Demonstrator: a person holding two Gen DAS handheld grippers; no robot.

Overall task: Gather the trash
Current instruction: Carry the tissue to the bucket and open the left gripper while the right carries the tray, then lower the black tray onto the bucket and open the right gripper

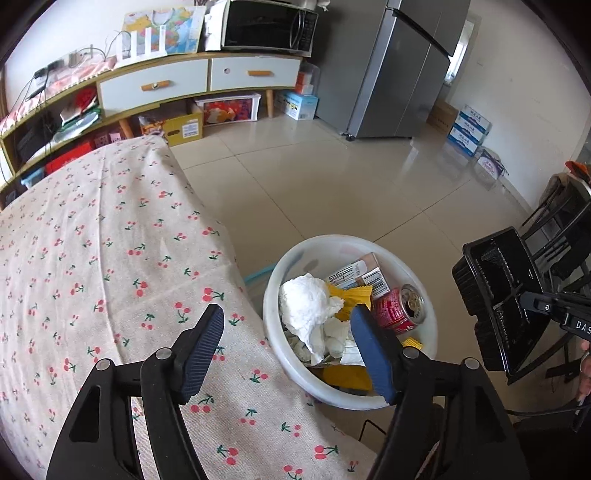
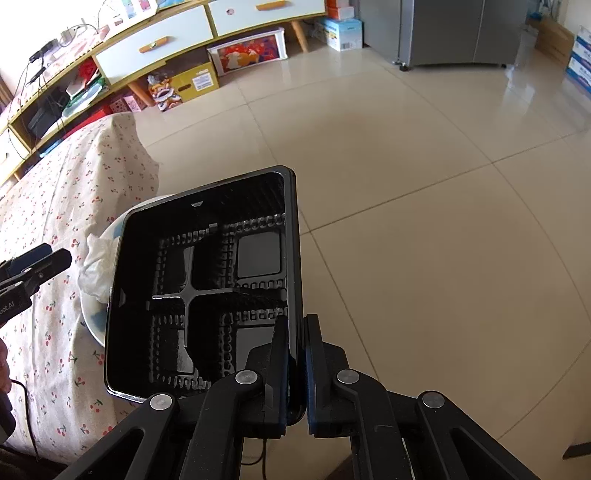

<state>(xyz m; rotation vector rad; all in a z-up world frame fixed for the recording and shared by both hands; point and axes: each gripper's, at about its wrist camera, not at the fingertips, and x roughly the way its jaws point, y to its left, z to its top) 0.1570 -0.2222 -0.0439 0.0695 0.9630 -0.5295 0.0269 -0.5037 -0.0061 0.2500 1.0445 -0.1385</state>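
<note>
A white round bin [image 1: 314, 387] stands on the floor against the table's edge. It holds crumpled white tissue [image 1: 306, 302], a red can [image 1: 399, 310], a small carton [image 1: 365, 273] and yellow wrappers [image 1: 352, 295]. My left gripper [image 1: 286, 314] hangs open above the bin's near rim with nothing between its fingers. My right gripper [image 2: 295, 321] is shut on the side rim of a black compartment tray [image 2: 207, 280], which is tilted up on edge to the right of the bin. In the right wrist view the tray hides most of the bin [image 2: 92, 325].
The table [image 1: 92, 240] with a cherry-print cloth fills the left. Beyond it are a low cabinet [image 1: 155, 85], a microwave [image 1: 269, 26] and a grey fridge [image 1: 391, 74]. Cardboard boxes [image 1: 469, 129] line the far wall. A dark chair [image 1: 561, 221] stands at the right on beige tiled floor [image 1: 332, 177].
</note>
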